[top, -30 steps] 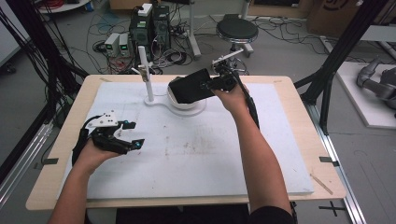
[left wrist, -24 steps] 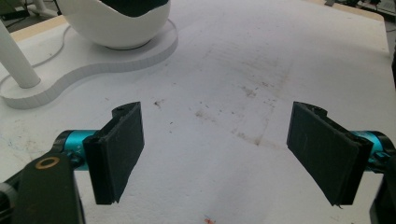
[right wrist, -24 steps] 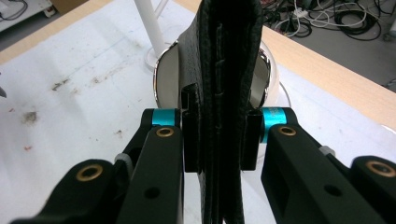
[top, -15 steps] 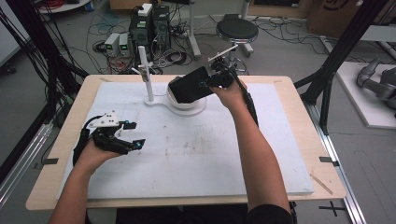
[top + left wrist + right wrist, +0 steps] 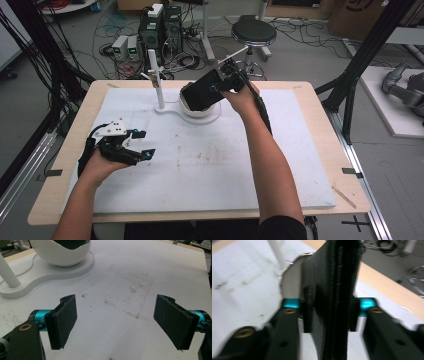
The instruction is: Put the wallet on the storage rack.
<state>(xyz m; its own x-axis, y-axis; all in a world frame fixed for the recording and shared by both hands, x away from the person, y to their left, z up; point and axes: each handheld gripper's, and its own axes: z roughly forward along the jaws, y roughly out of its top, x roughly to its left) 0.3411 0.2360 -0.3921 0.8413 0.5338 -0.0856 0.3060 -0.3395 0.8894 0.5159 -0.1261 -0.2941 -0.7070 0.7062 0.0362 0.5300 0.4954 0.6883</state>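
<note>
Right gripper [image 5: 216, 89]: sits upper centre of the high view, above the white bowl. Its jaws have just been opening a little, yet in the right gripper view both pads still sit against the flat black thing between them, so it remains grasped.

Black wallet-like item [image 5: 200, 93]: a flat, dark, leathery slab, tilted, its lower end over the bowl's mouth in the high view. In the right gripper view [image 5: 334, 290] it stands edge-on up the middle of the frame, layered like folded leather. Whether it touches the bowl I cannot tell.

White bowl [image 5: 192, 109]: rests on the round end of a white base plate, upper centre of the high view. In the left gripper view [image 5: 62, 255] it is at the upper left, with something dark inside its rim.

White post [image 5: 156, 80]: upright on the narrow end of the same base plate, just left of the bowl.

Left gripper [image 5: 142, 145]: lower left of the high view, lying low over the white mat, well apart from the bowl. Released: in the left gripper view the pads [image 5: 65, 320] stand wide with bare mat between them.

White mat [image 5: 215, 175]: covers most of the wooden table [image 5: 320, 110], with faint smudges in the middle.
</note>
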